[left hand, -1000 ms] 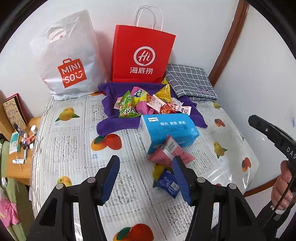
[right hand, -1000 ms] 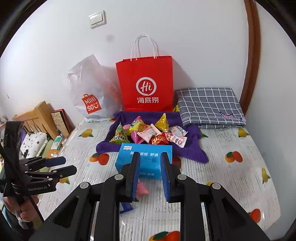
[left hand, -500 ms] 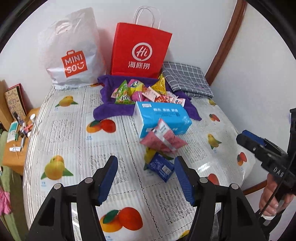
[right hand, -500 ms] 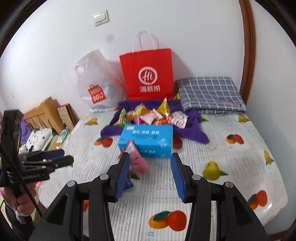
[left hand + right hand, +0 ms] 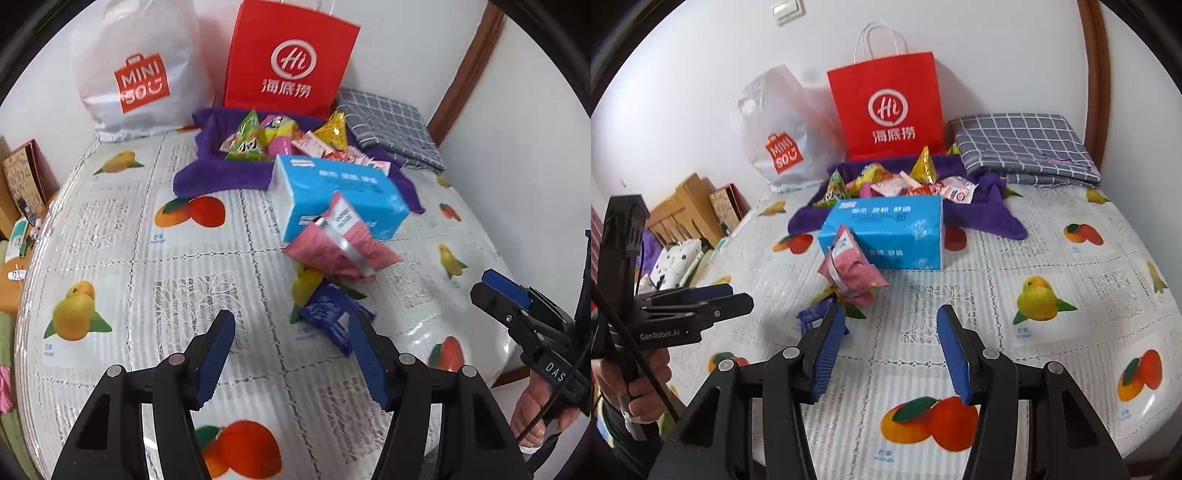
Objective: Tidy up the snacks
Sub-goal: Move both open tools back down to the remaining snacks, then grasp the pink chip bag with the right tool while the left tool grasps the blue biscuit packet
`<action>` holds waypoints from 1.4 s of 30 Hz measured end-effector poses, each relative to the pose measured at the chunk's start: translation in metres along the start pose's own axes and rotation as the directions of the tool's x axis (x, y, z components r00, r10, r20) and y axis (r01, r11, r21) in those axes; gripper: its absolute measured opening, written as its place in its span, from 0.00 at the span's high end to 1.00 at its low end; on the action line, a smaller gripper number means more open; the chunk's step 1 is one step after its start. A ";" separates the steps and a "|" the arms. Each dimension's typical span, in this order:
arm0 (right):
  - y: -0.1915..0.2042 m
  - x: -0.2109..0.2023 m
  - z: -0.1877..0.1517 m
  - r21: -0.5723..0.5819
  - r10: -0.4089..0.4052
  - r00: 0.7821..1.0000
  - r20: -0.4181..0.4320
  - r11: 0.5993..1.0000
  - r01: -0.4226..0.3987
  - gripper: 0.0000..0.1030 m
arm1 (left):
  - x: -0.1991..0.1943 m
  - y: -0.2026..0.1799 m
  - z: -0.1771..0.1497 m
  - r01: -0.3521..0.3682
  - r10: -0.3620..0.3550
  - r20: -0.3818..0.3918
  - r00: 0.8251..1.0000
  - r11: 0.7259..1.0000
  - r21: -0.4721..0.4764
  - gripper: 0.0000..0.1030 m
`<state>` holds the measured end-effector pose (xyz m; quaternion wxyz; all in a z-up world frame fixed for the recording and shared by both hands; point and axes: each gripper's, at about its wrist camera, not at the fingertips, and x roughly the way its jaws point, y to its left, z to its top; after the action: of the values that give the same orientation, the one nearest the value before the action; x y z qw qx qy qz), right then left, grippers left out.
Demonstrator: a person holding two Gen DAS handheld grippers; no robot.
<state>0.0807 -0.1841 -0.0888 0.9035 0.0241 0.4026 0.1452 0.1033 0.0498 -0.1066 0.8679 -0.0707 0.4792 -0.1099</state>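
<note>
Since the blue packet [image 5: 334,314] lies just ahead and right of the empty, parted left gripper [image 5: 291,354], it is judged nearer than the likewise parted, empty right gripper [image 5: 890,347].

Two wrist fisheyes angle steeply down over the round table's [image 5: 110,229] near edge, left and right, sharing the blue tissue pack [image 5: 886,232] and far-edge bags.

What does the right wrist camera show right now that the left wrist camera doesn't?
Only the right wrist view: a wall switch, wooden furniture beside the table, and the left gripper side-on. Only the left wrist view: the right gripper side-on at its edge. Both: pink packet leaning on the blue tissue pack, blue packet, snack pile on the purple cloth, both bags.
</note>
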 end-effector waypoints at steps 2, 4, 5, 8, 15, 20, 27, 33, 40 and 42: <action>0.003 0.012 0.002 -0.020 0.008 1.000 -0.007 1.000 -0.008 0.48 | 0.004 0.004 0.002 -0.011 0.011 -0.001 1.000 1.000 -0.003 0.40; 0.009 0.026 0.005 -0.048 0.021 1.000 -0.018 0.999 -0.022 0.42 | 0.007 0.010 0.003 -0.020 0.020 0.002 1.000 1.000 -0.009 0.40; 0.013 0.032 0.007 -0.062 0.026 0.999 -0.022 0.998 -0.028 0.41 | 0.008 0.015 0.004 -0.023 0.023 0.003 1.000 1.000 -0.016 0.40; 0.025 0.056 0.017 -0.112 0.036 0.998 -0.044 0.993 -0.041 0.36 | 0.012 0.027 0.005 -0.020 0.019 -0.004 1.000 0.999 -0.035 0.40; 0.046 0.110 0.041 -0.174 0.020 0.994 -0.104 0.984 -0.039 0.34 | 0.020 0.055 0.008 -0.049 0.048 -0.020 0.999 0.997 -0.061 0.40; 0.048 0.137 0.038 -0.190 0.021 0.987 -0.157 0.981 -0.050 0.34 | 0.026 0.065 0.007 -0.069 0.067 -0.035 0.997 0.996 -0.055 0.40; 0.048 0.158 0.035 -0.185 0.019 0.980 -0.198 0.981 -0.056 0.54 | 0.034 0.062 0.007 -0.066 0.063 -0.052 0.997 0.997 -0.051 0.40; 0.034 0.129 0.037 -0.145 0.072 0.988 -0.133 0.985 -0.091 0.55 | 0.035 0.052 0.005 -0.055 0.052 -0.057 0.997 0.997 -0.053 0.40; -0.005 0.084 0.034 -0.109 0.003 0.999 -0.044 0.994 -0.008 0.54 | 0.043 0.026 -0.007 0.052 -0.059 -0.097 0.994 0.996 -0.065 0.40; -0.018 0.077 0.029 -0.109 -0.031 0.999 -0.035 0.994 0.028 0.54 | 0.049 0.014 -0.011 0.100 -0.109 -0.122 0.986 0.992 -0.075 0.40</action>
<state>0.1553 -0.1779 -0.1276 0.8980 -0.0334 0.4108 0.1539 0.1212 0.0502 -0.1557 0.8260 -0.1185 0.5322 -0.1431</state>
